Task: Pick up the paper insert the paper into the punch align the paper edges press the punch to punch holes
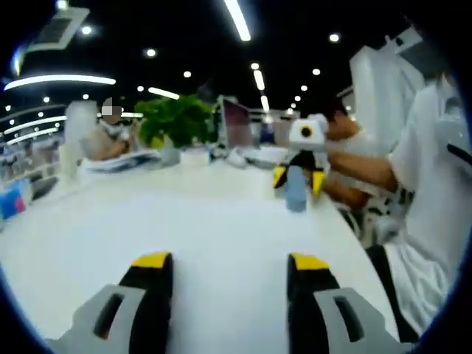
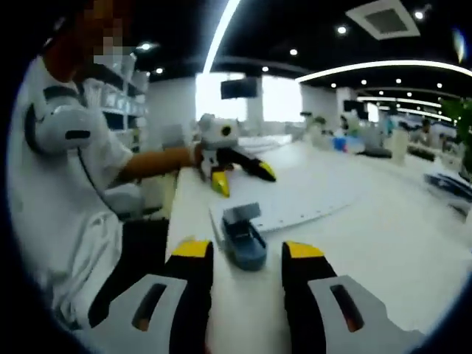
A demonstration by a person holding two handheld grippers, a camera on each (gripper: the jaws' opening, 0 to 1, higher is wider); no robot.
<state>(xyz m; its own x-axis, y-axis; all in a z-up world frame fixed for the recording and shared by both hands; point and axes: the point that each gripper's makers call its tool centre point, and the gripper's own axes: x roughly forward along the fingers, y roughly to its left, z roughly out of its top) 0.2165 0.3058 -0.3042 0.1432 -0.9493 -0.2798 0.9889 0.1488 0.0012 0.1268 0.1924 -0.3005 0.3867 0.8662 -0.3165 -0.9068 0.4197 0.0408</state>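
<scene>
Judging the pick-up step: both hand-held grippers stood wide, empty. Right hand-held gripper [image 2: 240,254] faced blue hole punch [image 2: 243,240] near worktop [image 2: 383,236] edge; paper [image 2: 310,195] lay behind, best pinched at its free edge.

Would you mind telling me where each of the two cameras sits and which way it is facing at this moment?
Left gripper view: rides on the left gripper, looking across the white table toward the right gripper above the blue hole punch; a person's white-clad torso is at right.
Right gripper view: rides on the right gripper, facing the hole punch holding the paper; the left gripper and its forearm reach in from the left.
Shared: table, punch, the person, each other's gripper.
</scene>
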